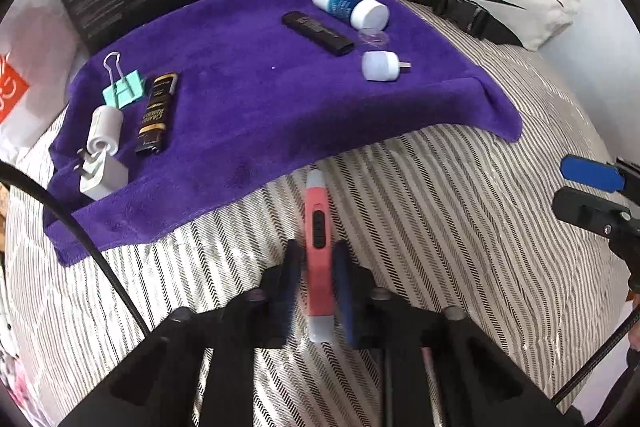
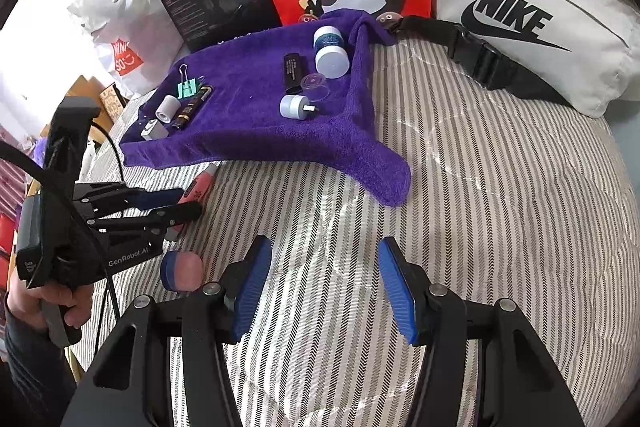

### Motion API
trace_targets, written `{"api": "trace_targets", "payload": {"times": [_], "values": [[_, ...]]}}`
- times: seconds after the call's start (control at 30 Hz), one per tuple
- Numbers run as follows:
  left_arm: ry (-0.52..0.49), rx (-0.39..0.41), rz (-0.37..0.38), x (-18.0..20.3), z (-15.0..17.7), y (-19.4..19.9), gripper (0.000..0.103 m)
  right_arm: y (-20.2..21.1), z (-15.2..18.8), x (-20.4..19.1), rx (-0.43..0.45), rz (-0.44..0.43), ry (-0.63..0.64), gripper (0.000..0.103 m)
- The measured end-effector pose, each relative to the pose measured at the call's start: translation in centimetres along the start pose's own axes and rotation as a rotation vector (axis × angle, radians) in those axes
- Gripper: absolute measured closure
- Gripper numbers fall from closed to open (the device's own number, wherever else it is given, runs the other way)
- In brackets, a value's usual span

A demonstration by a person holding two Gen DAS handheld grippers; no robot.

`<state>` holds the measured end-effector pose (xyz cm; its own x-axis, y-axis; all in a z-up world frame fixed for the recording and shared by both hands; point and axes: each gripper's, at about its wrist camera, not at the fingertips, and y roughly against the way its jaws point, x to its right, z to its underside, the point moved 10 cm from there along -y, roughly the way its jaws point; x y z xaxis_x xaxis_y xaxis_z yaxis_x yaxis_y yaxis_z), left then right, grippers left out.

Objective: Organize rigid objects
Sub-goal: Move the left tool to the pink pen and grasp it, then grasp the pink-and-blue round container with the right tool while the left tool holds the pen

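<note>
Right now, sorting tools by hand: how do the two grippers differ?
The left gripper is shut on the pink utility knife; the right gripper is open and holds nothing. The left one sits nearer the purple towel edge than the right one. Both have blue finger pads.

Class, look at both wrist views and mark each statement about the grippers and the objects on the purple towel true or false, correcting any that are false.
1. The left gripper is shut on the pink utility knife. True.
2. The right gripper holds the binder clip. False: its jaws stand open and empty, and the mint binder clip lies on the purple towel.
3. The blue-and-white bottle stands upright. False: it lies on its side.
4. The pink utility knife is over the striped bedding, not on the towel. True.
5. The Nike bag lies on the towel. False: it lies beside it, on the bedding.
</note>
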<state>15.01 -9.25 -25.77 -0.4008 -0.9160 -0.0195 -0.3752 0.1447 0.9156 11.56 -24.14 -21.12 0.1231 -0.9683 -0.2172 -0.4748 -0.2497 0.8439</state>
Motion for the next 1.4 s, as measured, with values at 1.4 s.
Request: {"api": "trace_targets", "payload": {"times": [1.4], "values": [[0.25,0.042,-0.064,-11.5,6.3,2.8,0.09,-3.6,3.5,-11.6,0.002,-0.05,0.156,0.048]]}}
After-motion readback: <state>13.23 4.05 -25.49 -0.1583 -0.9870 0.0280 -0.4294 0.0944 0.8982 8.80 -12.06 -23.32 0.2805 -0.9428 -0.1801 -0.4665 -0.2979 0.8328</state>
